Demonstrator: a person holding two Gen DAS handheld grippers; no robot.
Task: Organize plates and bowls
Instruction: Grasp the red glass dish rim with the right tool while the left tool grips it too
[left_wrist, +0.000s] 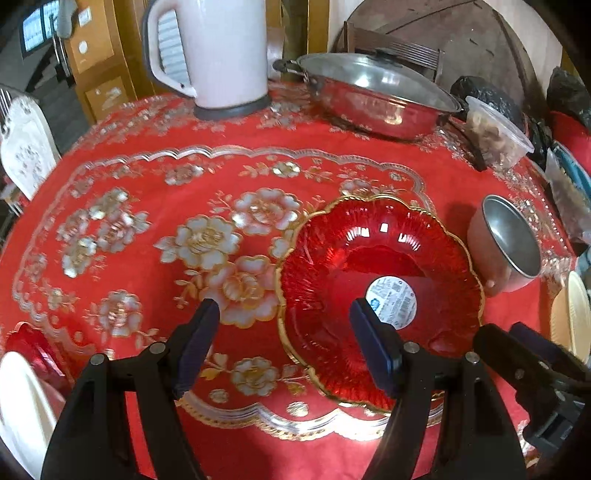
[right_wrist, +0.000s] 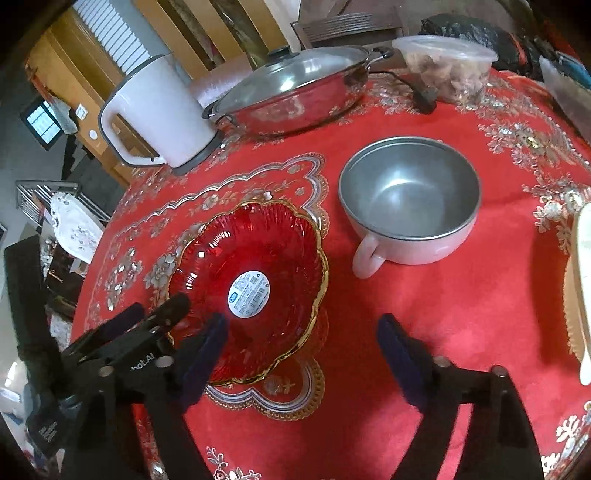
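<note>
A red glass bowl (left_wrist: 369, 251) with a scalloped gold rim and a round white sticker inside sits on the red flowered tablecloth (left_wrist: 147, 206). My left gripper (left_wrist: 284, 325) is open. One finger is over the bowl's inside and the other is over the cloth, so the bowl's near-left rim lies between them. In the right wrist view my right gripper (right_wrist: 303, 339) is open and empty just right of the red bowl (right_wrist: 258, 240), with the left gripper (right_wrist: 159, 310) at its near-left rim. A metal-lined bowl (right_wrist: 410, 199) with a pink handle stands behind, also seen as the metal bowl (left_wrist: 506, 236).
A white kettle (left_wrist: 210, 55) and a lidded steel pan (left_wrist: 376, 96) stand at the back, beside a plastic tub (left_wrist: 495, 133). A cream plate (right_wrist: 583, 288) lies at the right edge. A white plate (left_wrist: 18, 406) and a red dish (left_wrist: 29, 350) lie near left.
</note>
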